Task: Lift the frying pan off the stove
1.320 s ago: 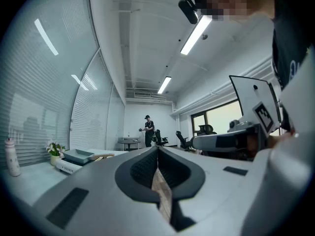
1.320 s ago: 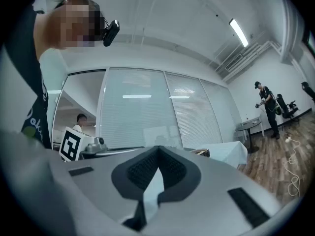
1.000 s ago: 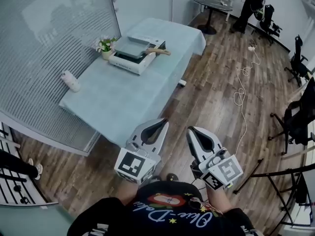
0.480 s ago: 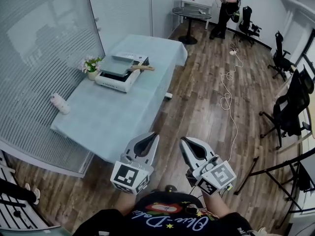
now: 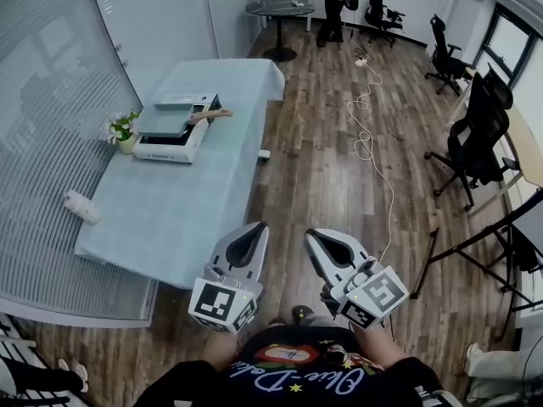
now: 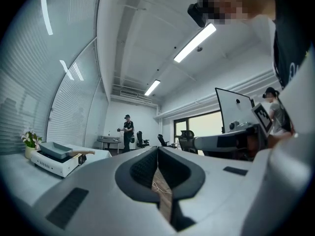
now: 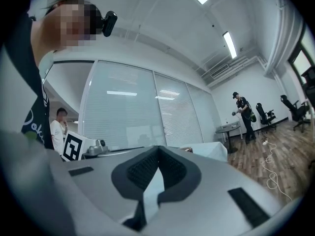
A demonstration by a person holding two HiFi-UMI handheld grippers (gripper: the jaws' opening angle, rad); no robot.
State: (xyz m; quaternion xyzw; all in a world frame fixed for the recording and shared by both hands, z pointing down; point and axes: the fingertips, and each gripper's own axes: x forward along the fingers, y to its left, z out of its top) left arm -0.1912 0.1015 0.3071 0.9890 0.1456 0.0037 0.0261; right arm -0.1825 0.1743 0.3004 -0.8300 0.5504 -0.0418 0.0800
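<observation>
Head view: frying pan [image 5: 170, 119] far off, detail unclear; stove [image 5: 161, 150] beneath.

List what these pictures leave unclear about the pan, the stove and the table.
Frying pan: head view, too small to tell if anything lies in it; left gripper view, its own wall hides the inside.
Stove: controls too small in head view; in the right gripper view the right gripper itself blocks it.
White object on the table: too small in head view to name.
</observation>
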